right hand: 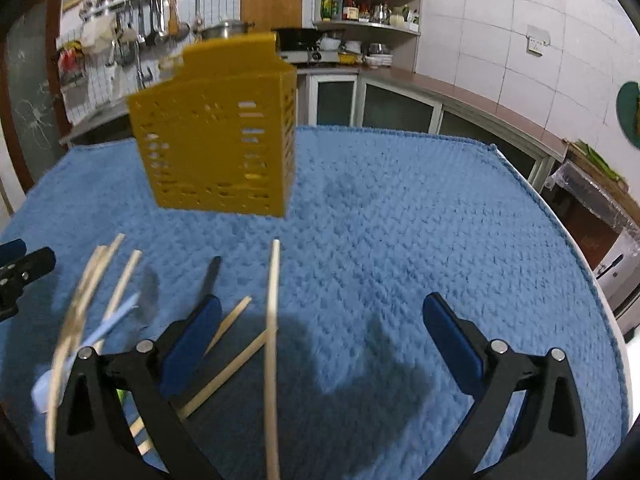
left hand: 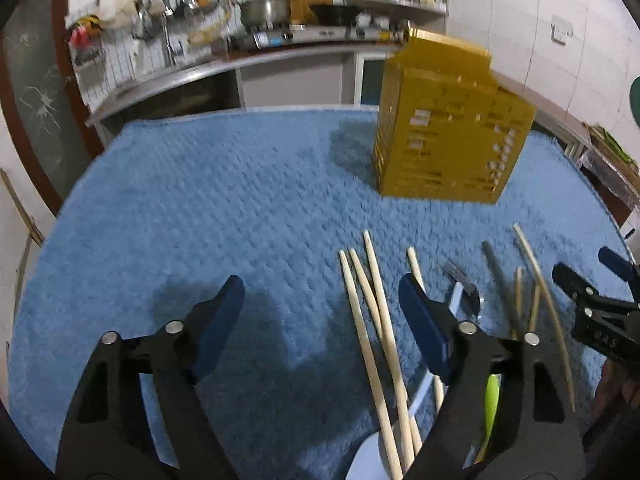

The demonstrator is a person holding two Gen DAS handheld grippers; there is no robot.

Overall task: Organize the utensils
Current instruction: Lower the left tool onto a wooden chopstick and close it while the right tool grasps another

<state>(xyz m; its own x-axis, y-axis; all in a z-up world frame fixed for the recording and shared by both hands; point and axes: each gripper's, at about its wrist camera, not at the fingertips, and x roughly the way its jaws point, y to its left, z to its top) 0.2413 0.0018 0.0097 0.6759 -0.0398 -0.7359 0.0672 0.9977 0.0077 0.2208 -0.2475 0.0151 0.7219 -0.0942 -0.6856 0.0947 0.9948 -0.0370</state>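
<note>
left gripper: jaws apart, empty | right gripper: jaws wide, empty | chopsticks partly hidden behind finger | yellow holder motion-blurred, contents unreadable

Blue textured cloth on table; steel pot on distant counter.

Bright overhead light, motion blur, fisheye-bent edges.

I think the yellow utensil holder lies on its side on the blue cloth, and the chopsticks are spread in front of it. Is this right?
Not quite. The yellow utensil holder stands upright on the blue cloth, as the right wrist view shows. The chopsticks are indeed spread in front of it.
</note>
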